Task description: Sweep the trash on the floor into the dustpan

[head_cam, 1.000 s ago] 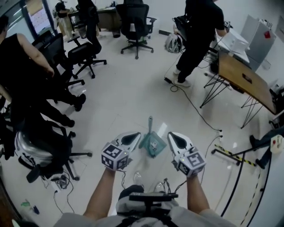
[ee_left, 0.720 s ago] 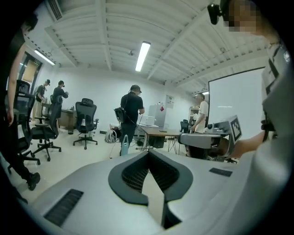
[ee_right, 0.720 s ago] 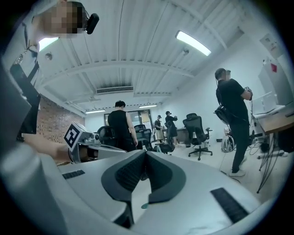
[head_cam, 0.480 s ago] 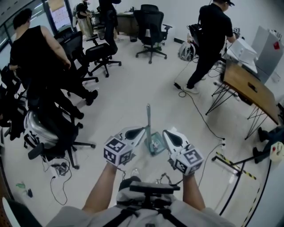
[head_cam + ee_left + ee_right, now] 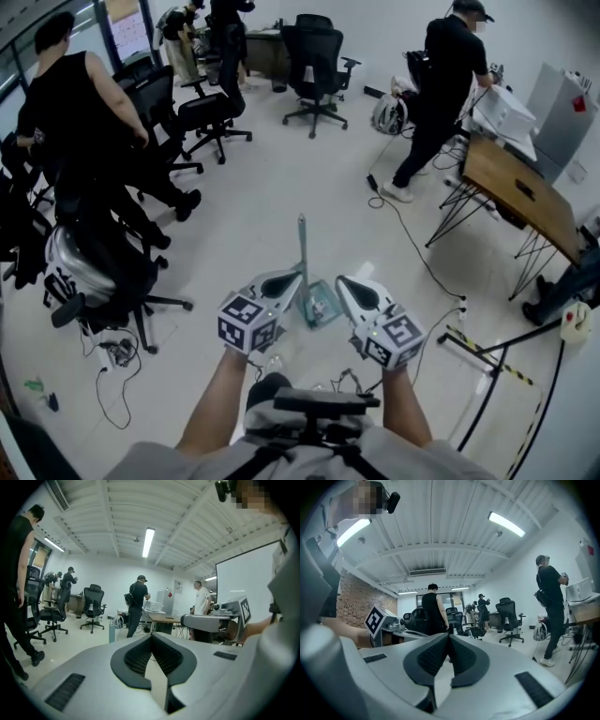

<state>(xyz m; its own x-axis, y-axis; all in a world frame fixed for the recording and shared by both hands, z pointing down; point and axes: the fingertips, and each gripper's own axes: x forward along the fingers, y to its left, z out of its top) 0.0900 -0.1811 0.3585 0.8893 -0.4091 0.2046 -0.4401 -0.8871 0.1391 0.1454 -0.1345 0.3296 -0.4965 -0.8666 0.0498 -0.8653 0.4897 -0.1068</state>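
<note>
A teal dustpan (image 5: 320, 304) with a long upright grey handle (image 5: 302, 246) stands on the pale floor just ahead of me, between my two grippers in the head view. My left gripper (image 5: 294, 276) is held level to the left of the handle, its jaws shut with nothing between them (image 5: 151, 635). To the right of the pan, my right gripper (image 5: 340, 280) is also shut and empty (image 5: 449, 635). Neither touches the dustpan. A small clear scrap (image 5: 273, 362) lies on the floor near my feet; I cannot make out what it is.
Black office chairs (image 5: 314, 52) and seated or standing people (image 5: 80, 112) fill the left and back. A person (image 5: 441, 84) stands by a wooden table (image 5: 516, 192) at the right. A cable (image 5: 412, 234) snakes across the floor; a taped stand leg (image 5: 487, 349) lies at the right.
Both grippers have lifted a little and drifted forward, still shut. The view has swung, so the dustpan's handle now looks taller and more upright between them.
</note>
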